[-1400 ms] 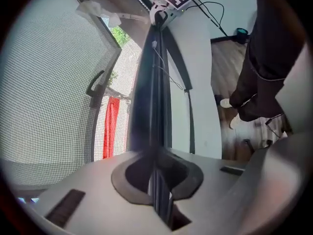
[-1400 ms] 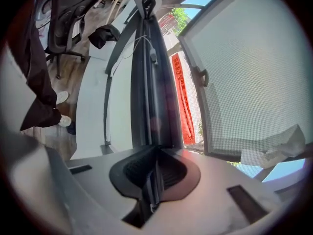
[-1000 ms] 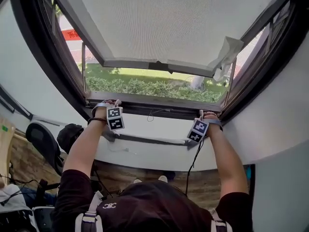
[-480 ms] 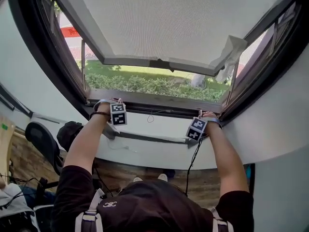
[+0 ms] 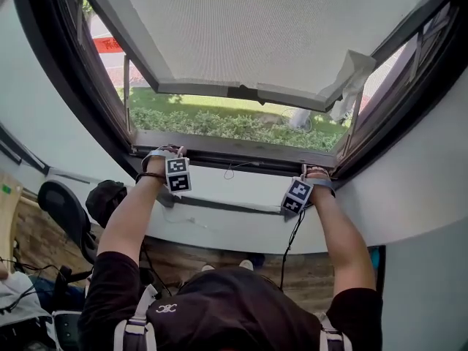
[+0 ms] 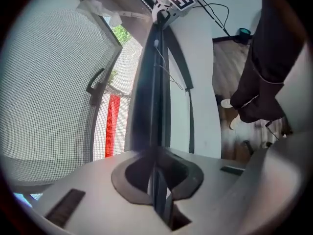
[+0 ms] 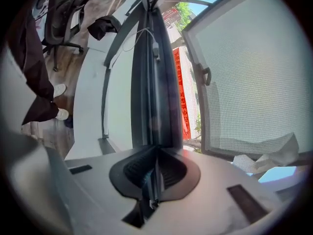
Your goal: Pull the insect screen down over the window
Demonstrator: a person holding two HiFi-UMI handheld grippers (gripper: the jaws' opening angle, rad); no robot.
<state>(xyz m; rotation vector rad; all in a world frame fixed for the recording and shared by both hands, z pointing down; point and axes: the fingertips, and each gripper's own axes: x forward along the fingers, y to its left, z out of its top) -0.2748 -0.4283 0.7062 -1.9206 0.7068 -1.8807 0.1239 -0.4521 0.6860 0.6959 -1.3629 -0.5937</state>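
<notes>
- The left gripper (image 6: 157,182) has its jaws pinching the dark screen bar (image 5: 241,146) near the bar's left end.
- The right gripper (image 7: 154,177) has its jaws pinching the same bar near its right end.
- The bar lies along the lower edge of the window frame (image 5: 55,86), just above the white sill (image 5: 212,189).
</notes>
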